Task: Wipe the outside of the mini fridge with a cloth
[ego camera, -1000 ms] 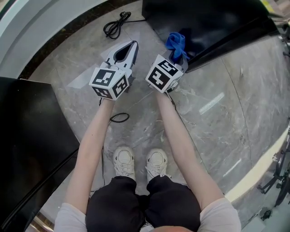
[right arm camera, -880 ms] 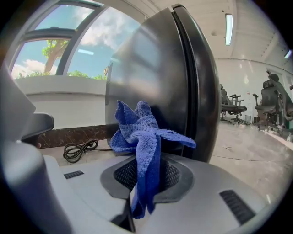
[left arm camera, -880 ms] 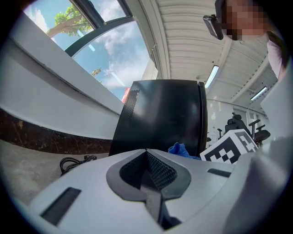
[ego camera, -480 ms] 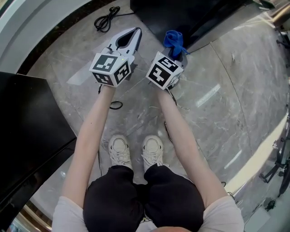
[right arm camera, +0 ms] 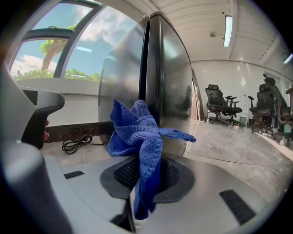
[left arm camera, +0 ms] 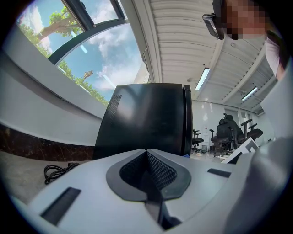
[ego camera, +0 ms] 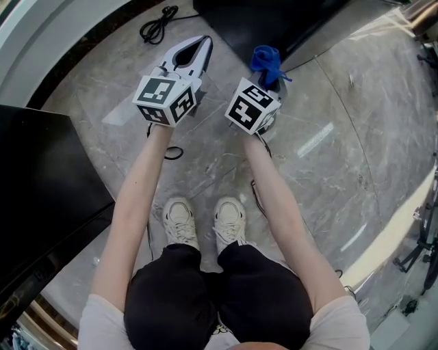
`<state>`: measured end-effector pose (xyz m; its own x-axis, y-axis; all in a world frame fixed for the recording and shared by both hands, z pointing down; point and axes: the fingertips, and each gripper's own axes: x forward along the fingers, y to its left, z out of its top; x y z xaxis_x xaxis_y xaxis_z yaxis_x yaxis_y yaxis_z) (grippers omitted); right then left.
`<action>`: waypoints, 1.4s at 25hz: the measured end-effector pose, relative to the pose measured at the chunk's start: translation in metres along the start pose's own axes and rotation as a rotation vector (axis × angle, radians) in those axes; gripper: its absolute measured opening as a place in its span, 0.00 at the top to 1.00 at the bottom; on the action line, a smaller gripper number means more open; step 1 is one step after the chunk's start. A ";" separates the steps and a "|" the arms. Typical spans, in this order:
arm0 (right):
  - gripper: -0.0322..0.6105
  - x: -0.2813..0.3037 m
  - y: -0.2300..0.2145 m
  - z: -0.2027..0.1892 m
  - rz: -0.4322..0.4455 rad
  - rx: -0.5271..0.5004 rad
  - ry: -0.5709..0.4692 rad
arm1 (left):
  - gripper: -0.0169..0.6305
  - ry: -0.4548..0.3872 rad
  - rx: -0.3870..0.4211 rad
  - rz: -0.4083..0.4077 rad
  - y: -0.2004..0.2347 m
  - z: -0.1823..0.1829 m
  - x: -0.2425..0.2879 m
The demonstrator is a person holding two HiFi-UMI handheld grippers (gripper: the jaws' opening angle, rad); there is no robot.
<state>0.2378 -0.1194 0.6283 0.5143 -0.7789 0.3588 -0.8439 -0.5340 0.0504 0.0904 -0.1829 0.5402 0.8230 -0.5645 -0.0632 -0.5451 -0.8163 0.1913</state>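
- The grey marble floor (ego camera: pixel 342 171) fills the head view.
- The black mini fridge (ego camera: pixel 274 20) stands at 12 to 1 o'clock, its corner straight ahead of the right gripper (right arm camera: pixel 144 183).
- Both bare forearms reach forward side by side, level with each other, above a pair of white sneakers (ego camera: pixel 205 229).
- The left gripper (ego camera: pixel 202 42), at 11 o'clock, has its jaws pressed together on nothing and points at the fridge's side.
- The right gripper pinches a blue knitted cloth (right arm camera: pixel 139 132). The cloth bunches up at 12 o'clock from the jaws, close before the fridge; I cannot tell whether it touches.
- A coiled black cable (ego camera: pixel 157 24) lies at 11 o'clock.
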 end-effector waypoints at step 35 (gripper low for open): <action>0.81 0.003 0.041 -0.025 0.159 -0.024 0.028 | 0.97 0.022 -0.038 0.039 0.031 -0.022 -0.002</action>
<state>0.2006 -0.1358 0.6548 0.3701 -0.8434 0.3894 -0.9178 -0.3968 0.0129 0.0750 -0.2041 0.5680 0.8050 -0.5924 -0.0334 -0.5707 -0.7884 0.2299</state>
